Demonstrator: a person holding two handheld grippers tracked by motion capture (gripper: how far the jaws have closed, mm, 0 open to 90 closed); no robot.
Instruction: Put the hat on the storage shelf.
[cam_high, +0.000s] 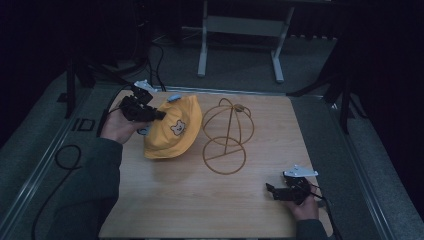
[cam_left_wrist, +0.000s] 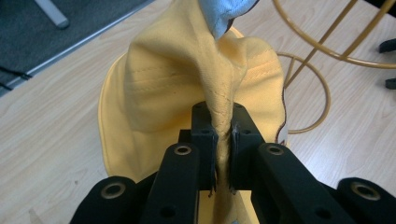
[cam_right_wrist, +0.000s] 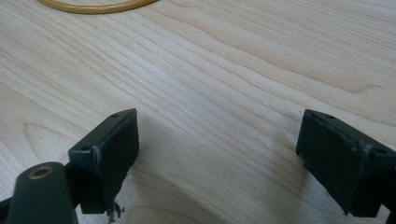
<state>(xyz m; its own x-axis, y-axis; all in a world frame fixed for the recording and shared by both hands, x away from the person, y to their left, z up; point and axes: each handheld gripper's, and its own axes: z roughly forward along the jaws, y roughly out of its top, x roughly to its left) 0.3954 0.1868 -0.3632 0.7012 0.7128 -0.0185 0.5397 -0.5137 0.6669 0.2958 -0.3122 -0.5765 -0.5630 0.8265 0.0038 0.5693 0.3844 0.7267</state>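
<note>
Down at the near right corner of the counter (cam_high: 200, 210), the right gripper (cam_high: 271, 190) sits low in the person's hand, its fingers (cam_right_wrist: 109, 154) spread wide apart with nothing but bare wood grain between them. Up the left side, the left gripper (cam_high: 159, 115) is clamped tight: its fingers (cam_left_wrist: 205, 140) pinch a bunched fold of the yellow hat (cam_high: 172, 135), fabric squeezed into a narrow ridge between the pads. The hat hangs tilted from that grip, its lower edge at the counter and a small bear face showing on its side. Just beside it to the right stands the gold wire hat stand (cam_high: 227, 137), ring base flat on the wood, domed top empty, the hat close to touching it. Beyond the counter, a pale metal frame (cam_high: 240, 30) stands on the grey floor.
</note>
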